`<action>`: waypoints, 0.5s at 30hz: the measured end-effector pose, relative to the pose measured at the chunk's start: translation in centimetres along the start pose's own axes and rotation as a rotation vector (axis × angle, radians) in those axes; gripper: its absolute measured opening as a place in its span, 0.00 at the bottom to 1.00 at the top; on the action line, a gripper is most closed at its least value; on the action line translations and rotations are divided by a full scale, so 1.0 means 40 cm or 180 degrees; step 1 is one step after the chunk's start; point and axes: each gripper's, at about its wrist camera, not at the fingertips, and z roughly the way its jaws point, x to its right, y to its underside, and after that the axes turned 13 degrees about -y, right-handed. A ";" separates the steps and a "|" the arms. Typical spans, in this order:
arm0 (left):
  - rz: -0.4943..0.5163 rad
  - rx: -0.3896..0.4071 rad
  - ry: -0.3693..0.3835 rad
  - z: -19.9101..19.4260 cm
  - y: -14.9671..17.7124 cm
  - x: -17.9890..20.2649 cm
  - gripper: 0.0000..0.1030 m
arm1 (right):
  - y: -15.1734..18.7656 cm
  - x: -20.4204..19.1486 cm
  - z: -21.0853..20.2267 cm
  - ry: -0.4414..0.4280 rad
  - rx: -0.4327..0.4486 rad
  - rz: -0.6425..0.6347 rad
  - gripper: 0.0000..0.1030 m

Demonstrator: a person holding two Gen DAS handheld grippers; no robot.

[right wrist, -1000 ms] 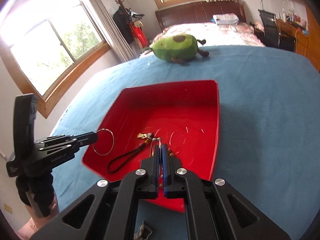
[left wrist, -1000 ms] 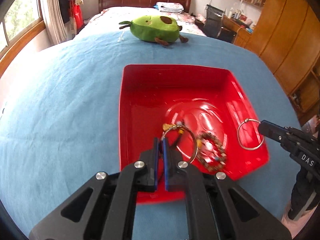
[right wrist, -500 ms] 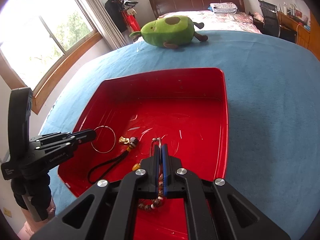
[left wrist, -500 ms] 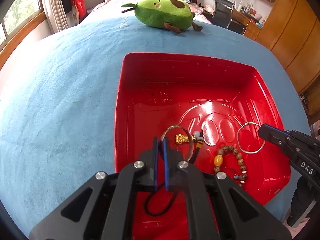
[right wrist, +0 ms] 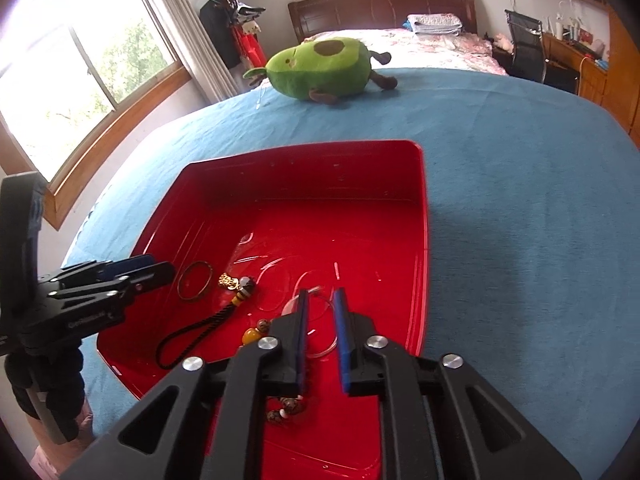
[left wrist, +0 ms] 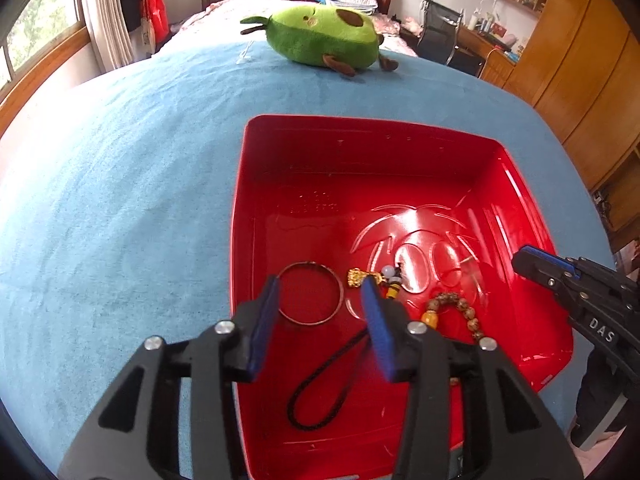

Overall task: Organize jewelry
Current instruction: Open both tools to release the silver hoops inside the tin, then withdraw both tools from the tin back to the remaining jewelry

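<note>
A red tray (left wrist: 320,148) (right wrist: 416,208) lies on the blue bedspread. In it lie a dark metal bangle (left wrist: 310,299) (right wrist: 195,280), a gold charm on a black cord (left wrist: 320,392) (right wrist: 192,332), a brown bead bracelet (left wrist: 460,308) (right wrist: 260,326) and a thin silver ring (right wrist: 320,320), blurred between the right fingers. My left gripper (left wrist: 320,300) is open over the tray's near left, with the bangle lying just beyond its fingertips. My right gripper (right wrist: 322,300) is open over the tray's near right; it also shows in the left wrist view (left wrist: 536,262).
A green avocado plush toy (left wrist: 324,40) (right wrist: 320,66) lies on the bedspread beyond the tray. Wooden wardrobes (left wrist: 580,48) stand at the right, a window (right wrist: 72,60) at the left. A desk and chair (right wrist: 532,44) are at the back right.
Both grippers have opened. The left one let the bangle drop into the tray and the right one let go of the silver ring. Both moved forward over the tray.
</note>
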 end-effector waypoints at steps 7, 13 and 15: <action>-0.0007 0.0231 -0.0082 -0.058 0.013 0.003 0.67 | 0.013 -0.027 -0.050 0.0027 0.0117 -0.0063 0.23; 0.0000 0.0312 -0.0103 -0.106 0.036 0.005 0.67 | 0.033 -0.042 -0.089 0.0004 0.0169 -0.0030 0.23; -0.0002 0.0328 -0.0067 -0.123 0.045 0.005 0.68 | 0.042 -0.047 -0.103 -0.0010 0.0193 -0.0025 0.23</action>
